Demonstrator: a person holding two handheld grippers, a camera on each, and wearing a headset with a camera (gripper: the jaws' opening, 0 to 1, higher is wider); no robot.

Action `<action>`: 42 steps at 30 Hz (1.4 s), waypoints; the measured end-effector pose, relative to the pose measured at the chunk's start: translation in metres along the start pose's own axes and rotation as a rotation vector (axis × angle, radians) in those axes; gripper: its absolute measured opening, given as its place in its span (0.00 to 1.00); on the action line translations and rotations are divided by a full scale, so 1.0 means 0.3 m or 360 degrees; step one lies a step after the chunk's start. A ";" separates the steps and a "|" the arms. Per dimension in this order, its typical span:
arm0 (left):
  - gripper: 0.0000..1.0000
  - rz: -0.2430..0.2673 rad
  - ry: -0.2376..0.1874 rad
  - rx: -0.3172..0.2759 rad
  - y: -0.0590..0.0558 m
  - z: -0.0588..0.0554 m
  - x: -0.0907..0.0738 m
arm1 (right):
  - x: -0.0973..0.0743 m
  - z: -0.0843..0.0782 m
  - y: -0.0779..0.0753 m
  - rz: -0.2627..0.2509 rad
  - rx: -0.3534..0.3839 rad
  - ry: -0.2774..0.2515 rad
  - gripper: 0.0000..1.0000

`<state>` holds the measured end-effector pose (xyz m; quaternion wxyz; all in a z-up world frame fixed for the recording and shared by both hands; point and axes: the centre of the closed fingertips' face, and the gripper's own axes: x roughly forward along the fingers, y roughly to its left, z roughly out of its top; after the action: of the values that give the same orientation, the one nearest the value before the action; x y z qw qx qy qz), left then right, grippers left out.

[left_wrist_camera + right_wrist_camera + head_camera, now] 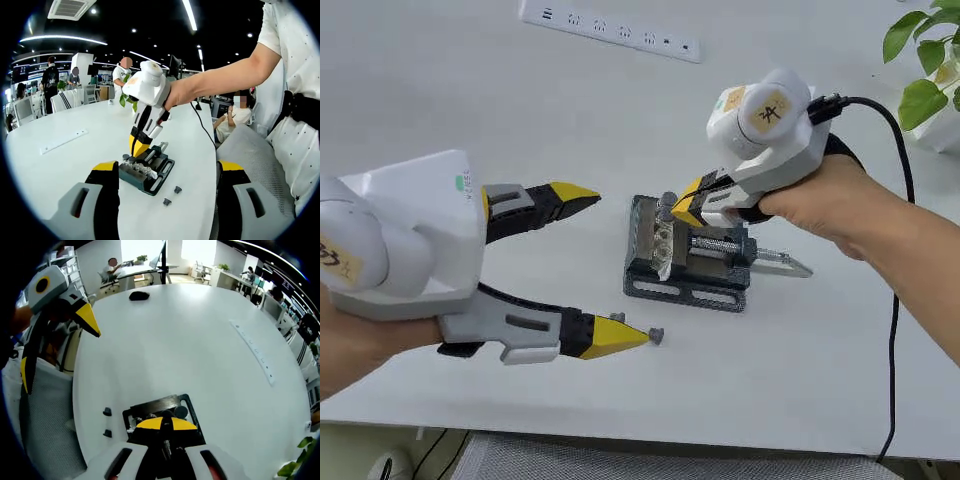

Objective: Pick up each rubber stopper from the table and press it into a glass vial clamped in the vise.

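Loose stopper (656, 335): small and dark grey, on the table on the person's side of the vise, apart from it and just beside the tip of the left gripper's lower jaw.
Second loose stopper (617, 318): on the table near the first, a little closer to the vise, touching neither.
Seated stopper (667, 201): sits on top of a vial at the far end of the row in the vise, just beside the right gripper's yellow tips.
Vials (663, 245): clear glass, upright in a row between the vise's clamping faces.
Vise (718, 288): dark metal, flat on the table, with its screw and handle pointing away from the vials toward the person's right.
Right gripper (680, 214): right above the vise at the vials' far end, tilted down. Its yellow tips are together, and in the right gripper view only a thin seam shows between them. I cannot tell whether anything is pinched there.
Left gripper (623, 267): to the left of the vise, clear of it, with its jaws spread wide and nothing between them.
Table (520, 110): white, carrying the vise.
Power strip (610, 28): white, well beyond the vise at the table's far side.
Cable (898, 180): black, running from the right gripper past the vise's right side.
Plant (923, 60): green leaves, well to the far right of the vise.
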<state>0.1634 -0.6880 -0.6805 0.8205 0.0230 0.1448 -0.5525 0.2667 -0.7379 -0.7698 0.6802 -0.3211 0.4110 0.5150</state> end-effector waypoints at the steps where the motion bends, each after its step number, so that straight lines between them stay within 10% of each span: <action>1: 0.79 0.0002 0.0005 0.0004 0.000 0.000 -0.001 | -0.008 0.000 0.000 -0.0004 -0.0004 -0.0008 0.01; 22: 0.89 0.0058 0.0077 0.0061 0.013 -0.002 -0.030 | -0.166 -0.023 0.016 -0.0063 0.0131 -0.0271 0.24; 42: 0.99 0.0059 0.0133 0.0085 0.004 -0.028 -0.041 | -0.258 -0.180 0.104 -0.0100 0.0291 -0.0486 0.54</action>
<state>0.1585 -0.6749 -0.6854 0.8230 0.0708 0.1637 -0.5394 0.2140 -0.8097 -0.7260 0.7768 -0.1887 0.3378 0.4968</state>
